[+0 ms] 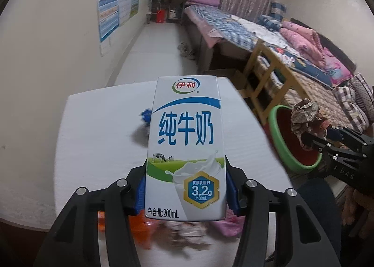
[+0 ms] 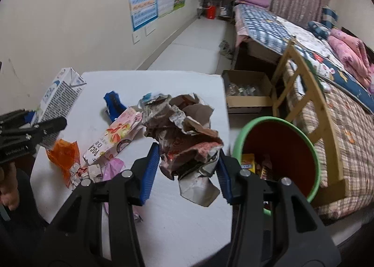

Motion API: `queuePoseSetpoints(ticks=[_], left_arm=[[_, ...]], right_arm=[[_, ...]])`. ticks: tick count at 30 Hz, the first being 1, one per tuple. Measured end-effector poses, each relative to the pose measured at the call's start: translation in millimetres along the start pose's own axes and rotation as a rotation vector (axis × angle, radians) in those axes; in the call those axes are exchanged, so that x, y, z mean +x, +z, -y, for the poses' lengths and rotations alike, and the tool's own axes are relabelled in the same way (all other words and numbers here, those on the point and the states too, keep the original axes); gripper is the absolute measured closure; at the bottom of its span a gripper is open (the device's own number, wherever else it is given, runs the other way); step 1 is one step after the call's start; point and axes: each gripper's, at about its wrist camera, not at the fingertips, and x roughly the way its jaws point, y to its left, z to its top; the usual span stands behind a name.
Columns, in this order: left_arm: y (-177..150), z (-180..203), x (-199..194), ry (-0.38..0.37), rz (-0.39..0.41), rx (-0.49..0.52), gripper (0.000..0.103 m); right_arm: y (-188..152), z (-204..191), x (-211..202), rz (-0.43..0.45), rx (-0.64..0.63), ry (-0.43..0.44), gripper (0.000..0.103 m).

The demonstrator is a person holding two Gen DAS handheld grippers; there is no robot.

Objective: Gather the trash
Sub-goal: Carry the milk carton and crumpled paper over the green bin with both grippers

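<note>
My left gripper point(image 1: 185, 191) is shut on a white and blue milk carton point(image 1: 187, 145), held upright above the white table point(image 1: 93, 150). From the right wrist view the same milk carton point(image 2: 59, 96) shows at the far left, in the left gripper point(image 2: 50, 132). My right gripper point(image 2: 188, 173) is shut on a crumpled brown wrapper point(image 2: 184, 136), lifted off the table beside the green-rimmed red bin point(image 2: 280, 147). In the left wrist view that crumpled wrapper point(image 1: 306, 118) hangs over the bin point(image 1: 289, 140). Loose trash lies on the table: a pink snack box point(image 2: 116, 138), an orange wrapper point(image 2: 63, 154), a blue wrapper point(image 2: 114, 103).
The bin holds several packets point(image 2: 250, 164). A cardboard box point(image 2: 247, 91) and a wooden chair point(image 2: 301, 93) stand on the floor past the table. Beds with bedding point(image 2: 327, 56) fill the right side. A hand point(image 2: 9, 187) shows at the left edge.
</note>
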Motion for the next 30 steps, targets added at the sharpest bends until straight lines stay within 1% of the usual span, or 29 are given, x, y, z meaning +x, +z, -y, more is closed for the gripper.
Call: queuePoseSetpoints(ticks=[5, 11, 21, 30], left_arm=[[1.6, 32.7, 2.6, -0.049, 0.003, 0.016, 0.053], [5.7, 68.5, 12.8, -0.102, -0.005, 0.044, 0.053], [12.0, 121.4, 25.3, -0.161, -0.025, 0.120, 0.053], [21.8, 173.2, 41.3, -0.212, -0.050, 0.202, 0.053]], right_arm=[[-9.4, 23.7, -18.7, 0.027, 0.054, -0.015, 0.058], [-19.3, 57.2, -29.9, 0.042, 0.113, -0.047, 0.058], [-27.5, 106.6, -36.2, 0.053, 0.179, -0.088, 0.058], [-33.6, 146.3, -32.3, 0.049, 0.232, -0.118, 0.058]])
